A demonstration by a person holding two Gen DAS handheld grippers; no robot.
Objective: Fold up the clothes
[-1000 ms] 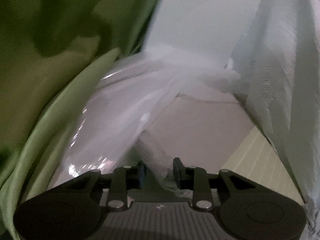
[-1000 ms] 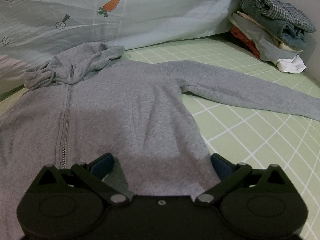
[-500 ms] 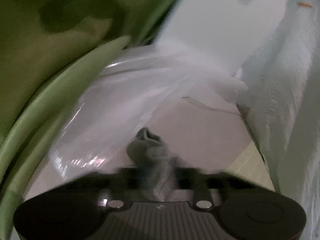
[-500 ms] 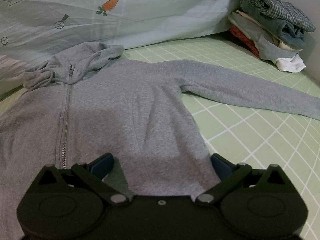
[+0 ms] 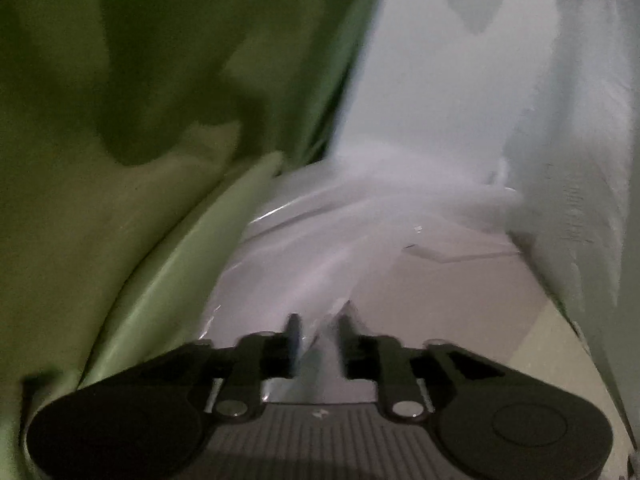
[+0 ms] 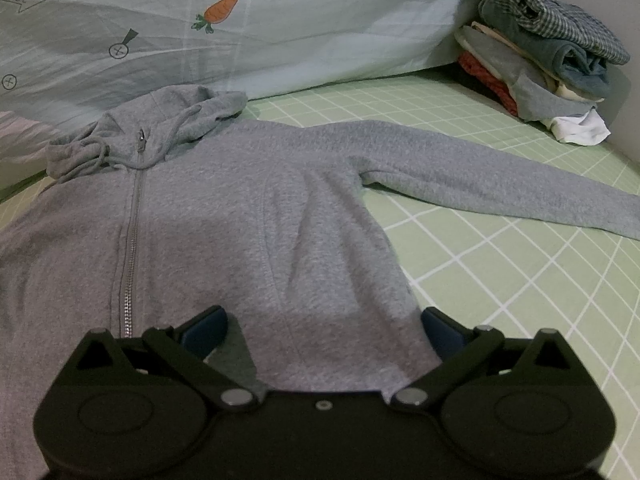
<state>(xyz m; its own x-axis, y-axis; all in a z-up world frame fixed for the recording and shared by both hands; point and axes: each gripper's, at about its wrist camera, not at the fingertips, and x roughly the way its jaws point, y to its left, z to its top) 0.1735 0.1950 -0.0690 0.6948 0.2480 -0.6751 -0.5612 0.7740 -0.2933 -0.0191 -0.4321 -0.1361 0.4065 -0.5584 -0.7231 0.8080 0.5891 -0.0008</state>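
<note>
A grey zip hoodie (image 6: 224, 208) lies flat, front up, on the green checked bed sheet (image 6: 500, 264), hood toward the pillow, one sleeve stretched to the right. My right gripper (image 6: 322, 326) is open, its jaws wide apart over the hoodie's lower hem, holding nothing. My left gripper (image 5: 316, 332) points off the bed at clear plastic sheeting (image 5: 320, 248); its jaws stand a narrow gap apart with no grey cloth between them. The hoodie does not show in the left wrist view, which is blurred.
A pale blue pillow with a carrot print (image 6: 280, 24) lies behind the hoodie. A stack of folded clothes (image 6: 536, 64) stands at the back right by the wall. Green fabric (image 5: 120, 140) hangs at the left in the left wrist view.
Half a second ago a bit of grey cloth sat between my left jaws; now it is gone. The left view has shifted slightly. The right gripper has not moved.
</note>
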